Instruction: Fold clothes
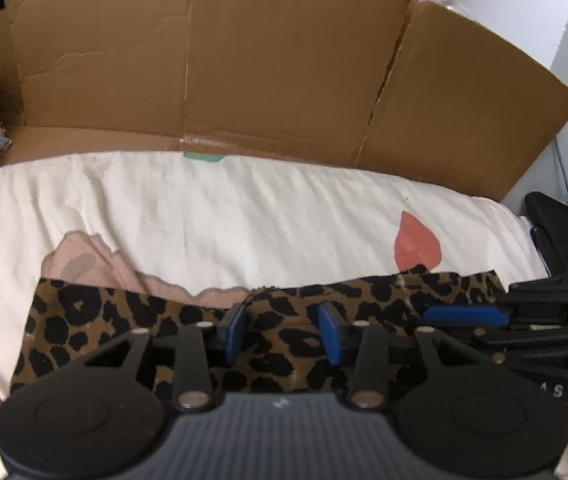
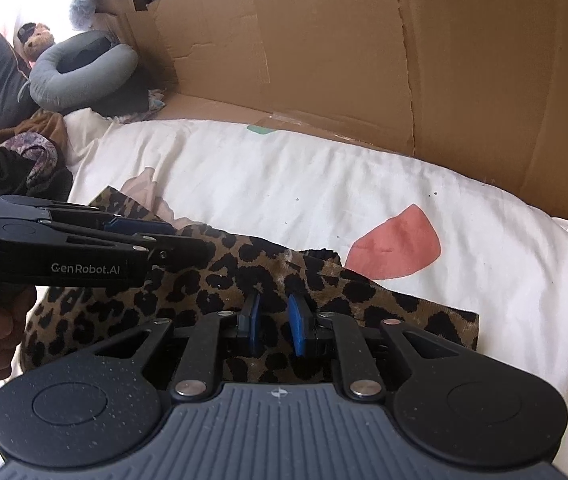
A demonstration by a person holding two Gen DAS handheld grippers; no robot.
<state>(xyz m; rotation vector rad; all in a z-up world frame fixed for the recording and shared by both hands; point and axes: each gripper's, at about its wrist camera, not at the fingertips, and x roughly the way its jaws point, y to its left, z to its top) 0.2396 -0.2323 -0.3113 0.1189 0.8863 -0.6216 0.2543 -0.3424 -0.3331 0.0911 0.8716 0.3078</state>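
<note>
The leopard-print garment (image 1: 275, 344) lies flat in a long strip on the bed (image 1: 243, 216), below both grippers. The left gripper (image 1: 284, 332) has its fingers spread; the right gripper (image 2: 275, 322) has its fingers slightly apart, gripping nothing. Any fold goes best with both pinching matching edges and lifting evenly.

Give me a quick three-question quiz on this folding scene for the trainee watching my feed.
1. True or false: the leopard-print garment lies on a white sheet.
2. Which stands behind the bed? A) a cardboard sheet B) a mirror C) a wooden door
3. Fill in: the coral patch printed on the sheet lies just beyond the garment's ____ edge.

Key
1. True; both the left tongs and right tongs hover open over it, pads apart.
2. A
3. far
</note>
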